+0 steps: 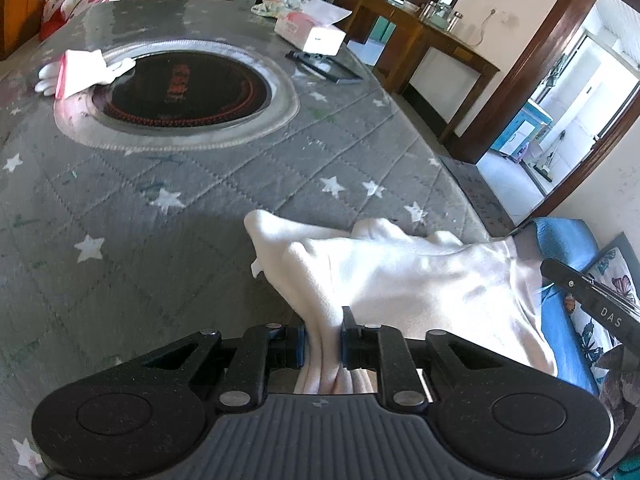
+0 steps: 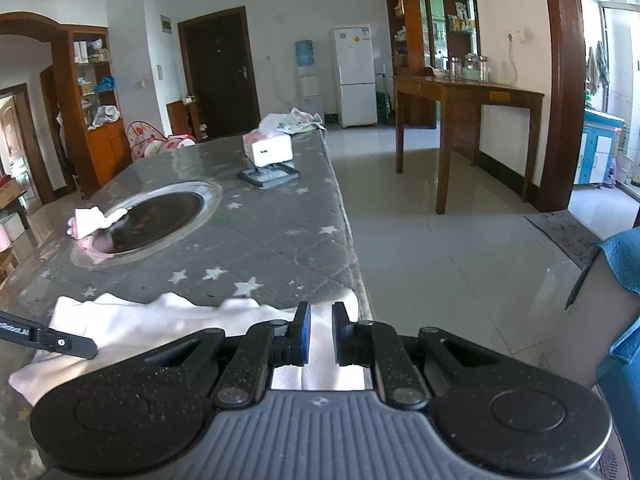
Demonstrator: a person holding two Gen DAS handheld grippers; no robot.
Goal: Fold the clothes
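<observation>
The garment (image 1: 400, 276) is white. The table cover (image 1: 200, 200) is grey, quilted, with white stars; at its twelve o'clock, a black hotplate (image 1: 180, 92).

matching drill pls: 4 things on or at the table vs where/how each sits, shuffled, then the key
1 white garment
2 tissue box
3 white gloves
4 black tray

A at the rim of the round cooktop
B pinched in the left gripper
C far end of the table, beside the floral cloth
D flat, just nearer than the tissue box

Pairs: 1-B, 2-C, 3-A, 4-D
</observation>
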